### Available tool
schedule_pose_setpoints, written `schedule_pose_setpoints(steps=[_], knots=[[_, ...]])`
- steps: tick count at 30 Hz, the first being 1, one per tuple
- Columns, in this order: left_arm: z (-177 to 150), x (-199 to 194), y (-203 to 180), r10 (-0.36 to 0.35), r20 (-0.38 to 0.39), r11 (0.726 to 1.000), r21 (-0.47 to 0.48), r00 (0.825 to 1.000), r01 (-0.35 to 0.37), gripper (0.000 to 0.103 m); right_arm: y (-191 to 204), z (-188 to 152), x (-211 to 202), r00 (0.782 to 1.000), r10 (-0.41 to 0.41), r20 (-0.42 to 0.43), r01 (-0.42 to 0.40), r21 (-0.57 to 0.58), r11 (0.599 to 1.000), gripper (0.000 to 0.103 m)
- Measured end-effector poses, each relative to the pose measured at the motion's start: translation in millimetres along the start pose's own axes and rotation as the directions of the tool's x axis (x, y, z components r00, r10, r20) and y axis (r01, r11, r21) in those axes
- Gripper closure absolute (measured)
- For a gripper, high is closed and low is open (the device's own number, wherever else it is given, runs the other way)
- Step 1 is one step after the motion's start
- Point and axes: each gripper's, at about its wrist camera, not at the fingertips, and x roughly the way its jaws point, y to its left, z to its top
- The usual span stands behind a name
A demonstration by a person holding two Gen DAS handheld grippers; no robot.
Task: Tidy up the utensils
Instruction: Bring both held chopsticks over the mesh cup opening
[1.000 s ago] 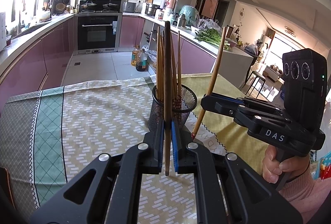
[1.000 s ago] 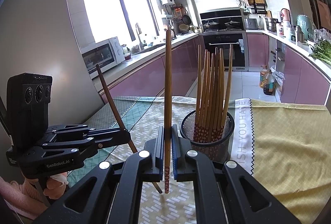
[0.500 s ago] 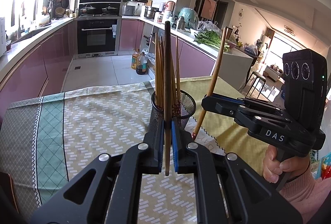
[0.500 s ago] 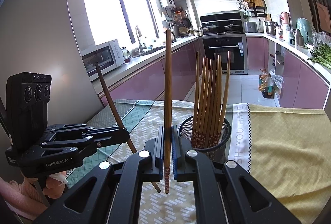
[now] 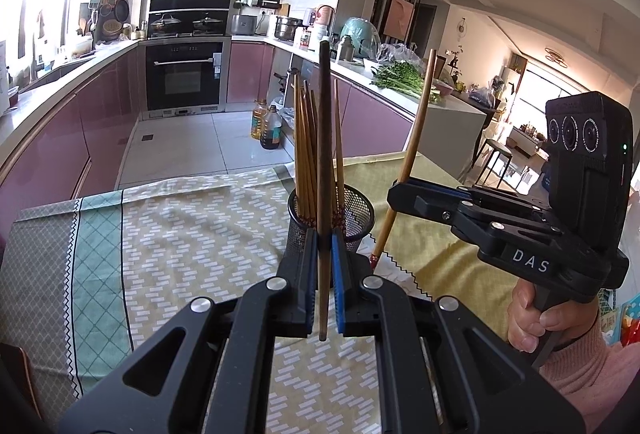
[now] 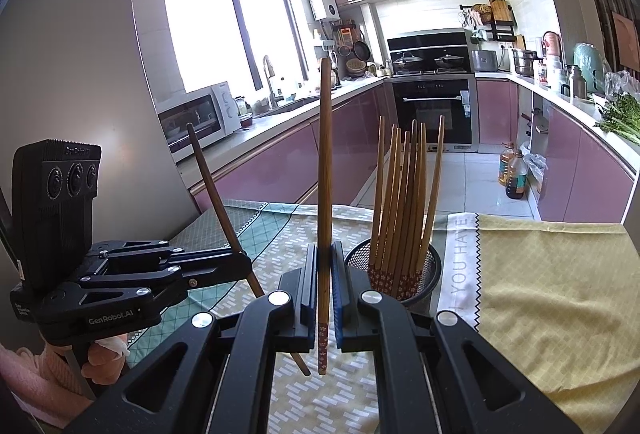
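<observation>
A wooden chopstick [image 5: 324,161] is clamped upright between the blue pads of the left gripper [image 5: 325,274], gripped in its lower part with the blunt end hanging just below the jaws; a second chopstick [image 6: 325,193], its lower end printed with a small red floral pattern, is clamped in the same way in the right gripper [image 6: 325,286]. Both sticks are held above the tablecloth [image 5: 192,234], just beside the black wire-mesh holder [image 6: 430,270], in which a bundle of matching chopsticks [image 6: 404,201] is already stood, patterned ends down and tops fanned apart.

The chopsticks are judged to be light, stiff and smooth; little force should be needed, but a thin round stick may pivot or slip between flat pads if gripped loosely, so a hold in the lower third, as seen here, is thought to leave enough length below for guiding the tip into the holder; breakage seems unlikely. The mesh holder is judged light enough to be tipped or shoved if its rim is struck sideways, the more so with the tall bundle leaning inside it.

Writing that can be read: "DAS" on the side of the right gripper in the left wrist view; "GenRobot.AI" on the side of the left gripper in the right wrist view; "YOU HAVE" along the white band [image 6: 460,266] of the yellow cloth, the preceding word being cut off by the holder.
</observation>
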Motion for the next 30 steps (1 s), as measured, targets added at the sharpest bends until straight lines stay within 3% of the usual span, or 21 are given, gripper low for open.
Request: schedule_pose_setpoints(steps=[30], knots=[[19,0,-9,-0.008,0.026,1.0,0.029,1.0,0.007,0.095,-2,16,-4,0.999,-0.005,0.037,0.006,-0.018,1.0,0.097]])
